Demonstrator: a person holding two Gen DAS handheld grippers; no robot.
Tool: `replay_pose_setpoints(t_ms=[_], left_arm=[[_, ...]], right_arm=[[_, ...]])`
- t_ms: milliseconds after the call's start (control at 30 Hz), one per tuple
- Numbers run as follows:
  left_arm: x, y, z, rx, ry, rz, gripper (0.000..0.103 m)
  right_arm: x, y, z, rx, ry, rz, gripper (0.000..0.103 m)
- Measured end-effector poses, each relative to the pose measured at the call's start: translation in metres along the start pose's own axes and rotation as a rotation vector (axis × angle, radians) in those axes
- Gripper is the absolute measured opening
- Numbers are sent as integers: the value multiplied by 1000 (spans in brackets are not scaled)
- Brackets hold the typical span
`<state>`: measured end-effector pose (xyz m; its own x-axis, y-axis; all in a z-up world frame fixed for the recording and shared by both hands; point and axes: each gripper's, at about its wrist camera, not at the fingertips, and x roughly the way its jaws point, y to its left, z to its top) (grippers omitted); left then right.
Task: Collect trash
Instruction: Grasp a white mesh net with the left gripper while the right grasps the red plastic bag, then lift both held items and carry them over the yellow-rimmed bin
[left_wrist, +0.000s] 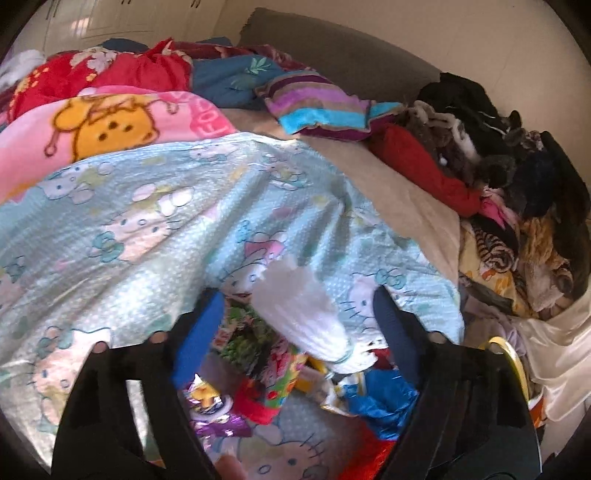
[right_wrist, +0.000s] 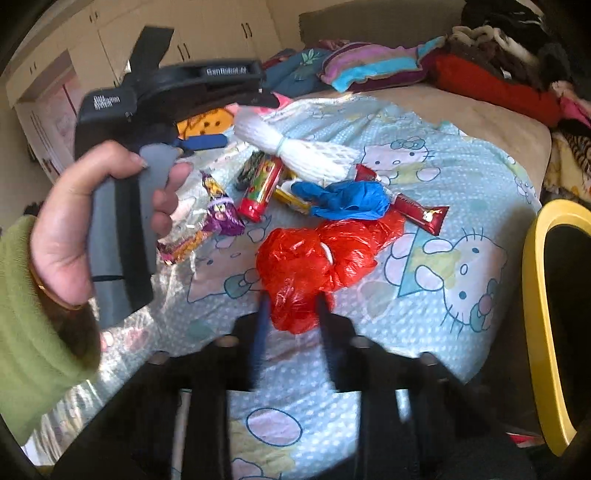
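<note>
One red plastic bag (right_wrist: 314, 262) lies crumpled on the pale blue cat-print bedsheet (right_wrist: 424, 295), and the right gripper (right_wrist: 291, 306) has its two fingers narrowed onto the bag's near end, pinching it. Beyond the bag sits the rest of the trash in a loose cluster: one blue plastic bag (right_wrist: 347, 199), one white foam fruit net (right_wrist: 299, 155) tied at the middle, two red snack wrappers (right_wrist: 421, 210) at the right, one red-and-green wrapper (right_wrist: 260, 192), one purple wrapper (right_wrist: 221, 210) and one yellow wrapper (right_wrist: 291, 199) half under the blue bag.

The left gripper (left_wrist: 295, 314) hangs over the far side of this cluster with its two blue-padded fingers set well apart — the foam net lies between them, untouched by either pad. Held in a hand (right_wrist: 96, 210) with a green sleeve (right_wrist: 26, 332), the tool's body reads "GenRobot AI"; a second label is too blurred to read. One yellow-rimmed bin (right_wrist: 543, 325) stands at the bed's right edge.
</note>
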<state>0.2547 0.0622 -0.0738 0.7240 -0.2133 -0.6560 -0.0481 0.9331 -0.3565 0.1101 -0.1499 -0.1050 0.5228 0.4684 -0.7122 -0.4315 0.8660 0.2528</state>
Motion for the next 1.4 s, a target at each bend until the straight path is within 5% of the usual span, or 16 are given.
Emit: replay_pose_setpoints(t_ms=[133, 800, 1400], left_arm=[[2, -5, -6, 19, 12, 1, 14], [-103, -17, -20, 37, -197, -81, 12], [-149, -34, -14, 72, -281, -98, 12]], right_arm=[[-13, -2, -2, -5, -44, 42, 12], [-68, 23, 2, -117, -152, 191, 11], [-119, 13, 20, -112, -297, 183, 8]])
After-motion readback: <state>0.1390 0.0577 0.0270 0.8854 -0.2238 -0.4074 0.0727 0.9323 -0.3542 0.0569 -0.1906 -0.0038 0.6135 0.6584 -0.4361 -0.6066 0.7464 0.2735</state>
